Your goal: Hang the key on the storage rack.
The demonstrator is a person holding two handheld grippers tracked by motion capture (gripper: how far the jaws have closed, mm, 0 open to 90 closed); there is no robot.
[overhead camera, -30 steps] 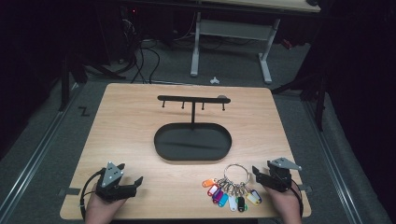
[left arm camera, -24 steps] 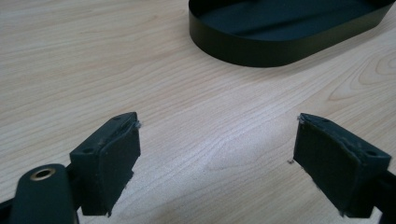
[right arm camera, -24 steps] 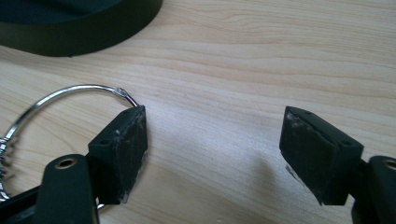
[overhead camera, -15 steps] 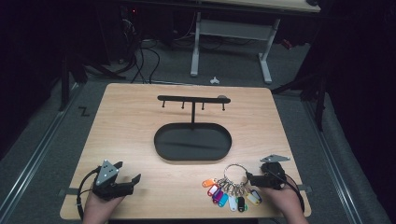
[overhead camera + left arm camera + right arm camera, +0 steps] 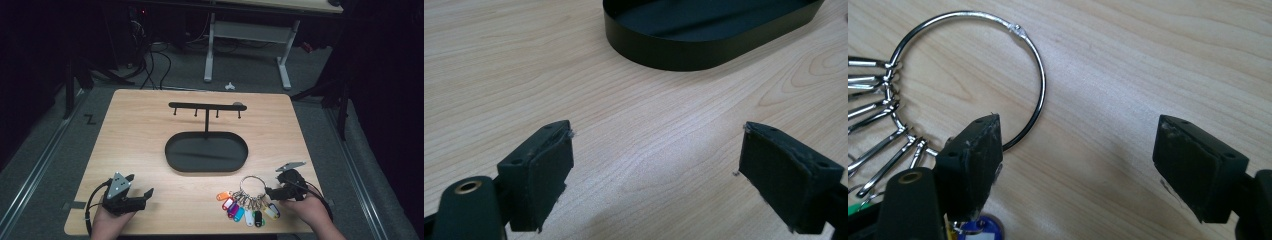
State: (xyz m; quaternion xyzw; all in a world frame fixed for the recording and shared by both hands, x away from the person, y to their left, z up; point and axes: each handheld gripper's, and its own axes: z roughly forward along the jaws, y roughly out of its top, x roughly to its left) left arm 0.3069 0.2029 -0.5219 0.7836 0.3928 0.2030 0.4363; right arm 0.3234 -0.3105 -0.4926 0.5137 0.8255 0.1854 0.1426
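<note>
Right gripper (image 5: 272, 191): jaws wide apart, holding nothing, low over the table (image 5: 140, 130) at its near right corner. In the right gripper view one jaw overlaps the edge of the key ring (image 5: 998, 60); contact cannot be told. Coloured tags (image 5: 245, 210) fan out from the ring toward the near edge.

Left gripper (image 5: 142, 195): jaws wide apart, empty, near left corner.

Oval tray (image 5: 206, 165) at table centre, nothing in it; hook rack (image 5: 205, 106) rises from its far side.

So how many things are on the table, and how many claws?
Claws: 2, left claw and right claw
Key bunch on a ring: 1
Black hook stand with oval tray: 1
Total: 4
</note>
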